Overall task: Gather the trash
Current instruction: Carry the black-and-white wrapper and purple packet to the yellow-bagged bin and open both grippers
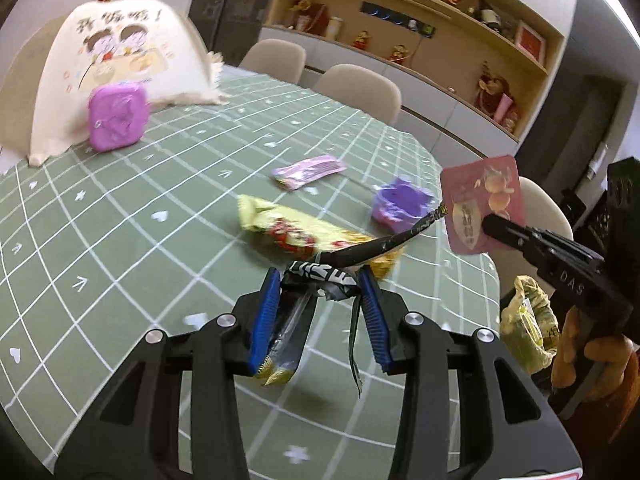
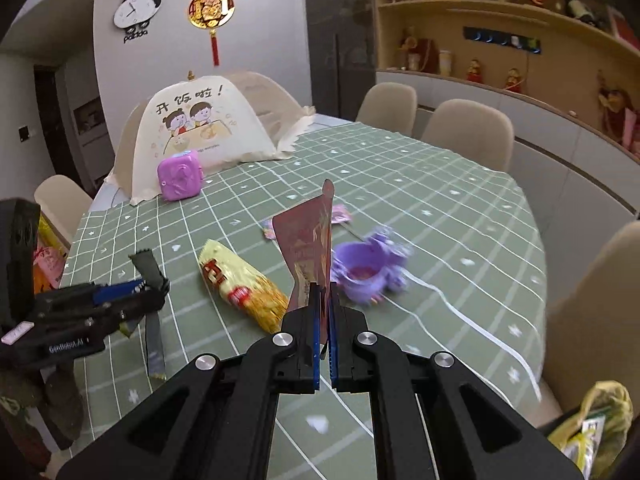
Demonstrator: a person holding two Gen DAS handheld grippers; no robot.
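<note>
1. Trash: a pink wrapper (image 2: 310, 248) is pinched upright in the right gripper (image 2: 325, 300), above the table (image 1: 120, 208);
2. Left gripper (image 1: 320, 288) clamps a crumpled black wrapper (image 1: 320, 276);
3. Yellow wrapper (image 2: 240, 288) lies on the cloth.

On the counter (image 2: 460, 208), the food cover (image 2: 200, 124) sits at the back with the box (image 2: 180, 175) before it; nearer, the long packet (image 2: 240, 284) lies left of the cup (image 2: 366, 266), small wrapper (image 1: 308, 170) behind them.

Dim, fisheye-warped, motion-blurred frames
</note>
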